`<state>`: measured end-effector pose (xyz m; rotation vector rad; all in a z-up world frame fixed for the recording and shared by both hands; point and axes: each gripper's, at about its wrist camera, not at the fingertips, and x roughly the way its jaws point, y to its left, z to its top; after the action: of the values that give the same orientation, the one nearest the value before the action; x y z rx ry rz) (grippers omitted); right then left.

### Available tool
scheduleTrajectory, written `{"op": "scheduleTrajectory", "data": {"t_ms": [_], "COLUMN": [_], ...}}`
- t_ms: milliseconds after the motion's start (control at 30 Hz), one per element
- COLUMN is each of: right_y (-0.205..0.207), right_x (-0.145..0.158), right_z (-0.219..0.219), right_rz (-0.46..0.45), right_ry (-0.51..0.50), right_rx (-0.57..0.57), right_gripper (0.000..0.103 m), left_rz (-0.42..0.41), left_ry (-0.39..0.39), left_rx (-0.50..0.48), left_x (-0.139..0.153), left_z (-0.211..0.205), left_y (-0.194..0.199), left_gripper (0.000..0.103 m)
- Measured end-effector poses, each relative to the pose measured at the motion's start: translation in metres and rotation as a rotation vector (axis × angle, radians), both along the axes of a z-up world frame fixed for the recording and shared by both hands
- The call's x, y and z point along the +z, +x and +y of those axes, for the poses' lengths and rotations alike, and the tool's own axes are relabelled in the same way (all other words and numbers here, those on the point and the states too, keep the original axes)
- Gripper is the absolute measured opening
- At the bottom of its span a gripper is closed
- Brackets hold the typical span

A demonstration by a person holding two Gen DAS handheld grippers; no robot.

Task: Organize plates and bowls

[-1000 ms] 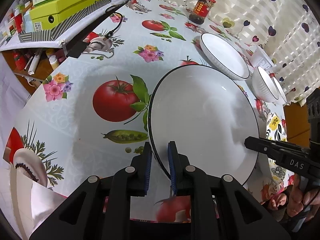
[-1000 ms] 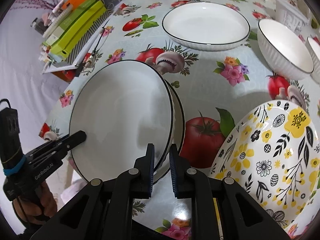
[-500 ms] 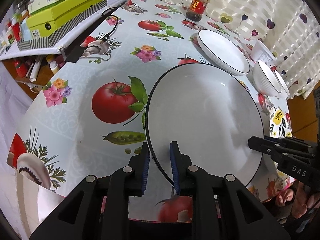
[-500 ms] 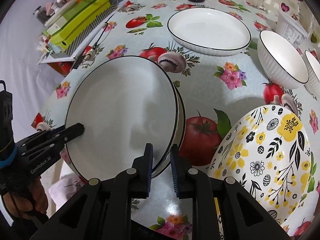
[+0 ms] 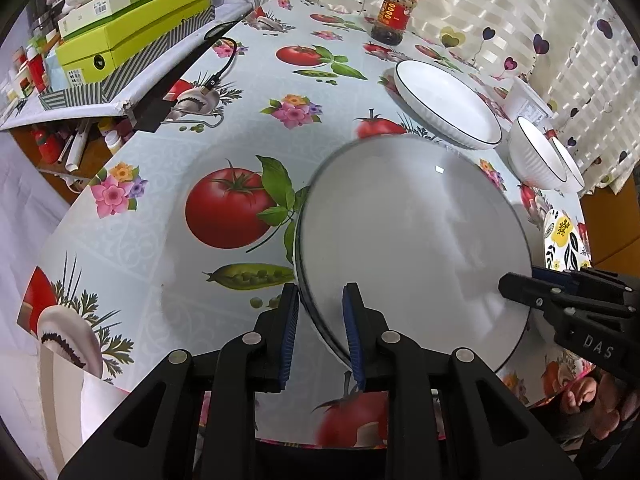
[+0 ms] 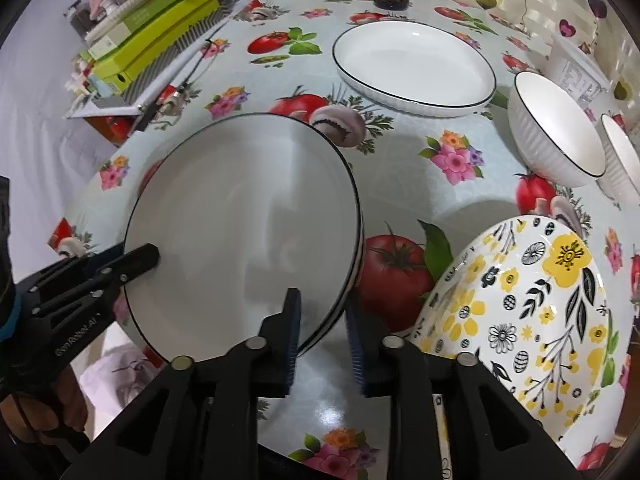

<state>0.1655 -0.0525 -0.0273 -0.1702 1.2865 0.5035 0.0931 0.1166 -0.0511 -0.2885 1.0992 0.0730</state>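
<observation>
- straddling opposite edges of a white plate (image 5: 412, 240) with a thin dark rim, two sets of black tongs meet over a desk (image 5: 168, 216) covered in a cloth printed with tomatoes, peas and flowers.
- the left tongs (image 5: 320, 330) have just been opening; the plate's near edge sits between the blue pads with a visible gap at the outer pad, so the grip looks loosened.
- the right tongs (image 6: 322, 334) have likewise just been opening, their pads standing a little apart on either side of the plate's rim.
- the white plate rests on another dish of the same kind, whose ribbed edge (image 6: 358, 258) peeks out beneath it, near the front of the desk.
- a second white plate (image 6: 414, 68) lies farther back, well apart, with two white ribbed bowls (image 6: 556, 148) just beside one another at the right.
- a plate with yellow flowers (image 6: 532, 320) sits near the right tongs.
- a jar with a red label (image 5: 394, 14) stands at the far edge, and green boxes (image 5: 132, 36) are stacked on a side shelf.
</observation>
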Motion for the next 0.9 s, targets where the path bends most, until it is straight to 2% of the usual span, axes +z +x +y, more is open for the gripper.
{"op": "scheduleTrajectory", "data": {"t_ms": [233, 500, 600, 900], "right_y": [-0.006, -0.005, -0.003, 0.025], "right_x": [-0.005, 0.007, 0.015, 0.025], "right_z": [-0.001, -0.027, -0.035, -0.058], "right_rz": [-0.039, -0.041, -0.066, -0.078], "right_ry": [0.002, 0.092, 0.121, 0.205], "right_rx": [0.015, -0.052, -0.069, -0.123], "right_gripper": [0.028, 0.029, 0.029, 0.029], "left_rz": [-0.01, -0.1, -0.123, -0.152], "left_ry": [-0.002, -0.078, -0.081, -0.091], "left_rx": [0.005, 0.047, 0.064, -0.023], "left_x": [0.0, 0.012, 0.018, 0.034], "left_z": [0.0, 0.022, 0.028, 0.021], "left_y": [-0.001, -0.009, -0.007, 0.026], "left_gripper": [0.023, 0.024, 0.024, 0.024]}}
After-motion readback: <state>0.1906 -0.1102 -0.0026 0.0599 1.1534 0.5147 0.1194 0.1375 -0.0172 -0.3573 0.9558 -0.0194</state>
